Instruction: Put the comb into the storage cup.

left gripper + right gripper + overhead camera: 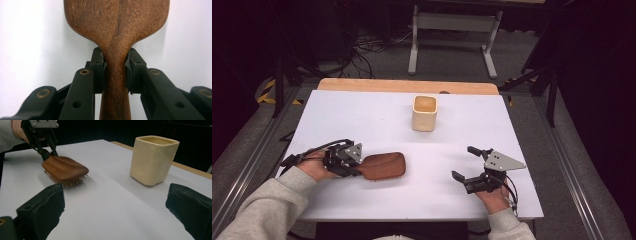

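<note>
High view: hairbrush [382,166] lengthwise left-right, handle toward left gripper [354,161].

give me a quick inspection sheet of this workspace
surface: white table top, wooden strip along the far edge
job's things: wooden hairbrush lying bristles down; cream cup upright, apart from it
clutter: nothing seen
grippers: left gripper shut on the hairbrush handle; right gripper open, nothing between its jaws
cables: black cable trailing from the left gripper; loose cables on the floor beyond the table
surroundings: grey floor, metal stand behind the table
</note>
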A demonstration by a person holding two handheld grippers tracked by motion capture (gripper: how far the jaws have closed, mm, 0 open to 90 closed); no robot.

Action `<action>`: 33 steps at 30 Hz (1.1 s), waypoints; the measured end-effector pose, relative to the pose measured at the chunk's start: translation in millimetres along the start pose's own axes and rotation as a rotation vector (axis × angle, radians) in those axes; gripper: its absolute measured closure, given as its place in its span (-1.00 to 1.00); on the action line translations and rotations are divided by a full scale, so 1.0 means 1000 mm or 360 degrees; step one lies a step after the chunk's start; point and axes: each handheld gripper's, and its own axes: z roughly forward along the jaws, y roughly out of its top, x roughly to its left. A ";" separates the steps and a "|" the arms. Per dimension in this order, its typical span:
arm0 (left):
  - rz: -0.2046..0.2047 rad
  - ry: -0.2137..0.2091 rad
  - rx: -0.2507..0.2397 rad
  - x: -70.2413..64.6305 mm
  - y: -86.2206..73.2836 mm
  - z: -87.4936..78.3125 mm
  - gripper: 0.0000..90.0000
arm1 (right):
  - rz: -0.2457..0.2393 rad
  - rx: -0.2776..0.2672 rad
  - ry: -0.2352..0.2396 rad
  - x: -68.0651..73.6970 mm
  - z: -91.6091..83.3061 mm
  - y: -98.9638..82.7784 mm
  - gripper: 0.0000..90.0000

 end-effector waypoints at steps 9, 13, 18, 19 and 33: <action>-0.0026 0.0079 -0.0243 -0.014 0.004 -0.023 0.62 | 0.0005 -0.0009 -0.0002 0.000 -0.001 0.000 -0.94; -0.0027 0.0112 -0.0310 -0.019 0.005 -0.029 0.62 | 0.0004 -0.0006 0.0000 0.000 0.000 0.000 -0.94; -0.0067 0.0148 -0.0434 -0.025 0.003 -0.034 0.61 | 0.0004 -0.0009 -0.0004 0.000 -0.001 0.000 -0.94; -0.0076 0.0161 -0.0444 -0.027 0.003 -0.035 0.61 | 0.0006 -0.0008 -0.0002 0.000 0.000 0.000 -0.94; -0.0172 0.0264 -0.0799 -0.041 -0.004 -0.041 0.61 | 0.0001 -0.0004 0.0002 0.001 0.000 0.001 -0.94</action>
